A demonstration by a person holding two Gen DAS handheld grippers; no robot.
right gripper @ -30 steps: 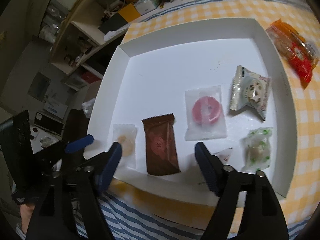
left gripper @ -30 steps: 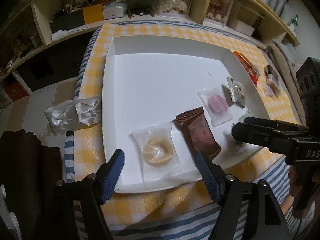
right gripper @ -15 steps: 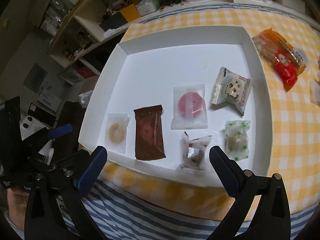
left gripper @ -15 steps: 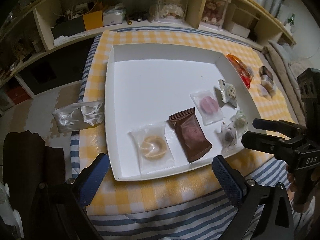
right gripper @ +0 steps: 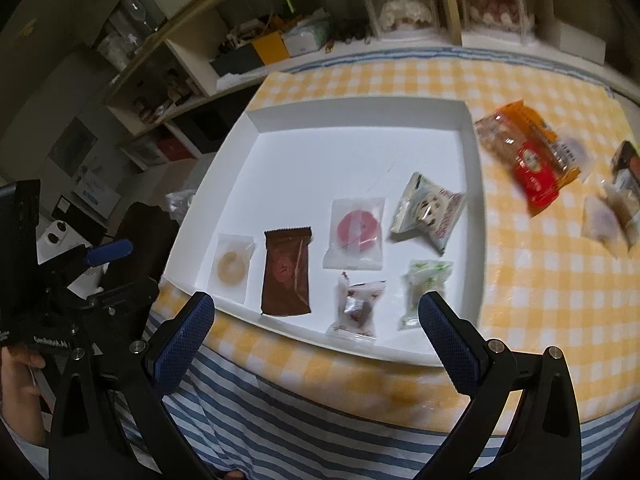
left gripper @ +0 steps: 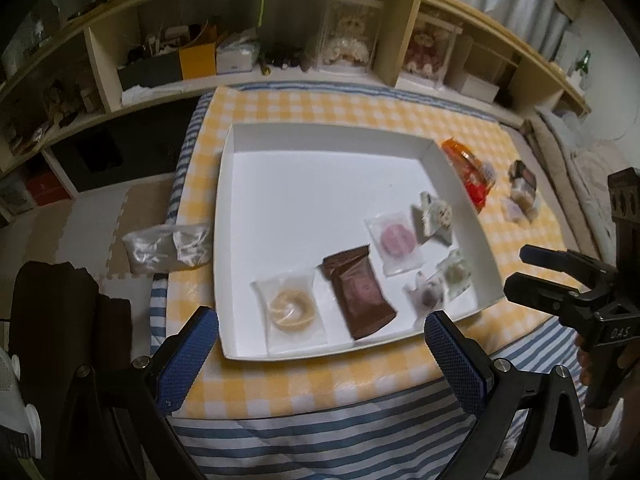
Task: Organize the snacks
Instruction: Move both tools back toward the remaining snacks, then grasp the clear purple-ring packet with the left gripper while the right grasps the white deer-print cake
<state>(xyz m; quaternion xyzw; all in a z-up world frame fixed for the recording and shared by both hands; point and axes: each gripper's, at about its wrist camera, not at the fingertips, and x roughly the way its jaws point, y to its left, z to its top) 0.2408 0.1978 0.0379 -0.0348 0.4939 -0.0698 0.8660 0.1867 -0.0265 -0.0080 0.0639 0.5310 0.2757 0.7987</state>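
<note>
A white tray lies on the yellow checked tablecloth. Near its front edge lie a clear-wrapped ring biscuit, a brown packet, a pink round sweet, a white printed packet, a small chocolate sweet and a green-white sweet. My left gripper is open and empty, held back over the table's front edge. My right gripper is open and empty, also back from the tray.
An orange-red packet and several small wrapped snacks lie on the cloth right of the tray. A crumpled clear bag lies off the table's left edge. Shelves with boxes stand behind.
Both grippers have pulled back and up from the tray and opened wider. The chocolate sweet now lies in the tray near the front, beside the green-white sweet.
</note>
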